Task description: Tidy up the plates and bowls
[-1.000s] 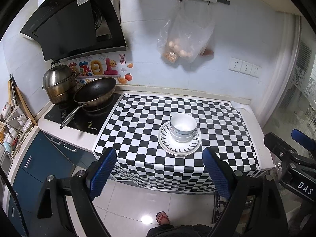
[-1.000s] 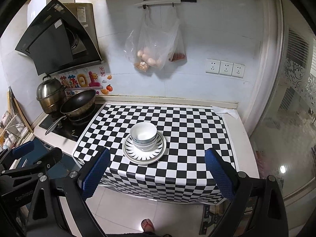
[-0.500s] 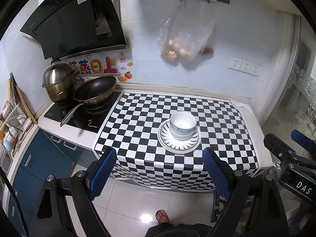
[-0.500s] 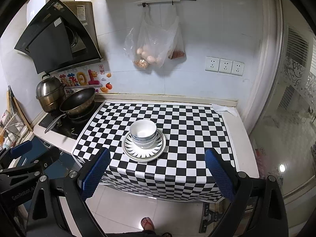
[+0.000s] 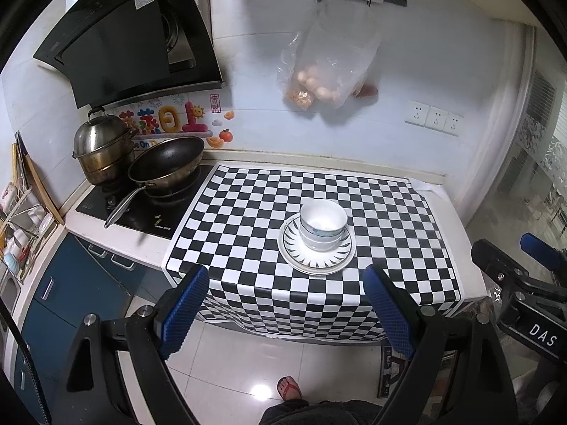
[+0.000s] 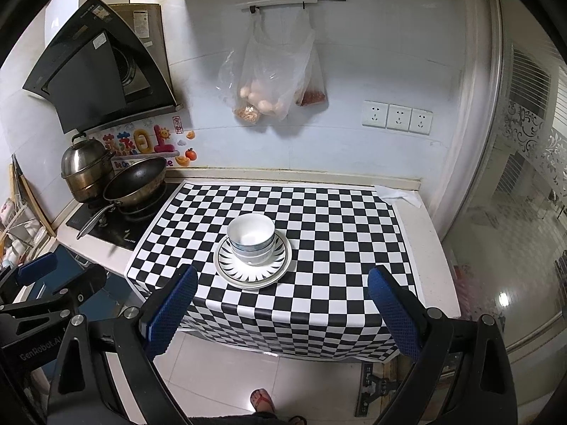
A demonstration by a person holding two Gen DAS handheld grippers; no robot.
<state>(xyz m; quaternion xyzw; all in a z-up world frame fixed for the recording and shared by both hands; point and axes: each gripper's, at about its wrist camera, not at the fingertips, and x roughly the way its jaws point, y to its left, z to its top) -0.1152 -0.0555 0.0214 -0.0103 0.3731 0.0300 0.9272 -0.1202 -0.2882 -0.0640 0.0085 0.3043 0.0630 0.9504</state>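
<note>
A stack of white bowls [image 5: 322, 225] sits on stacked white plates with a black ray pattern [image 5: 333, 260], near the middle of the checkered cloth [image 5: 248, 219]. The same bowls [image 6: 251, 237] and plates [image 6: 273, 265] show in the right wrist view. My left gripper [image 5: 283, 304] is open and empty, held back from the counter's front edge, above the floor. My right gripper [image 6: 281, 304] is open and empty, also off the counter's front. Each gripper shows at the edge of the other's view.
A black pan [image 5: 166, 164] and a steel pot [image 5: 101, 150] stand on the hob at the left. A range hood [image 5: 124, 46] hangs above. Plastic bags of food [image 5: 326, 71] hang on the wall. A dish rack [image 5: 17, 219] is far left. A sandalled foot [image 5: 288, 387] is on the floor.
Both grippers have drawn back slightly from the counter; the bowls and plates look a little smaller. Nothing on the counter has moved.
</note>
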